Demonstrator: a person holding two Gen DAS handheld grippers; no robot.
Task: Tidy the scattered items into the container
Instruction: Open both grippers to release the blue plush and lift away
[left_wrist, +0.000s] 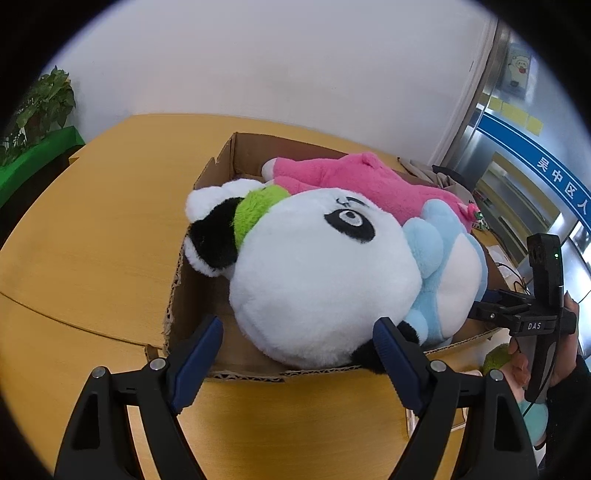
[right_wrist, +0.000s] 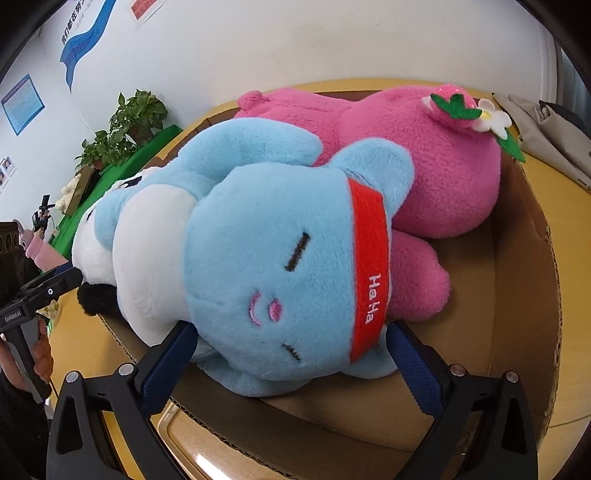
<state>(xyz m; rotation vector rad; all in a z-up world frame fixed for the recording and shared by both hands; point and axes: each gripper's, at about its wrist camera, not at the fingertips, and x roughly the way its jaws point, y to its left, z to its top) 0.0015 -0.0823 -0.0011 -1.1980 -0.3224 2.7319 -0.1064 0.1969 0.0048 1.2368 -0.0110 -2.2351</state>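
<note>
Three soft toys, panda (left_wrist: 317, 280), blue toy (right_wrist: 273, 266) and pink toy (right_wrist: 417, 162), packed tight in the box (left_wrist: 243, 151) on the worktop (left_wrist: 92, 236), left gripper (left_wrist: 299, 354) spread by the panda, right gripper (right_wrist: 291, 354) spread around the blue toy's head, maybe to push them down.

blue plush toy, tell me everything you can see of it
The blue plush toy is fluffy light blue with a white belly, stitched shut eyes, pink cheek marks and a red "Ha Ha" headband. It lies on its side in the cardboard box, against the pink plush and the panda plush.
</note>
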